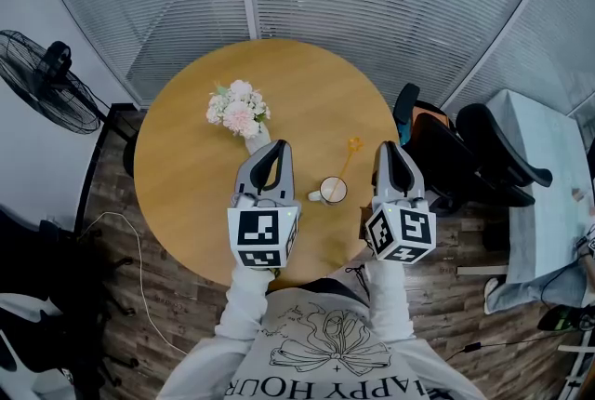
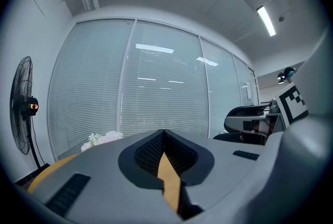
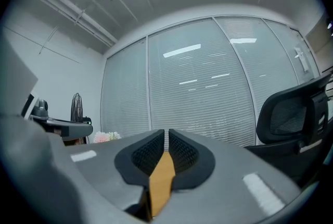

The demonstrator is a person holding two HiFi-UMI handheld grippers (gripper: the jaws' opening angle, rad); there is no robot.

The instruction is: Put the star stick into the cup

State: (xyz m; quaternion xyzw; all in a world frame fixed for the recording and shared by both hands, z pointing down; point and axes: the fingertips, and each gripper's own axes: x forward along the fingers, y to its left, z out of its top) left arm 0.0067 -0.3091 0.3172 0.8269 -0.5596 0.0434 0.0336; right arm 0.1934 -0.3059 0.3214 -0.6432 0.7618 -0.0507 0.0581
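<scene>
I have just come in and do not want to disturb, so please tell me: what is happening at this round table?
A person holds a two-jaw gripper in each hand above the near side of the round wooden table. Both are empty: the left gripper has its jaws together, and the right gripper has its jaws a thin slit apart. The cup stands between them. The star stick lies flat just beyond it, not yet picked up.

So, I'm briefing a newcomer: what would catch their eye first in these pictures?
The round wooden table fills the head view's middle, pink-and-white flowers at its left. Nearer the person a white cup stands between the left gripper and right gripper, the yellow star stick lying beyond it.
</scene>
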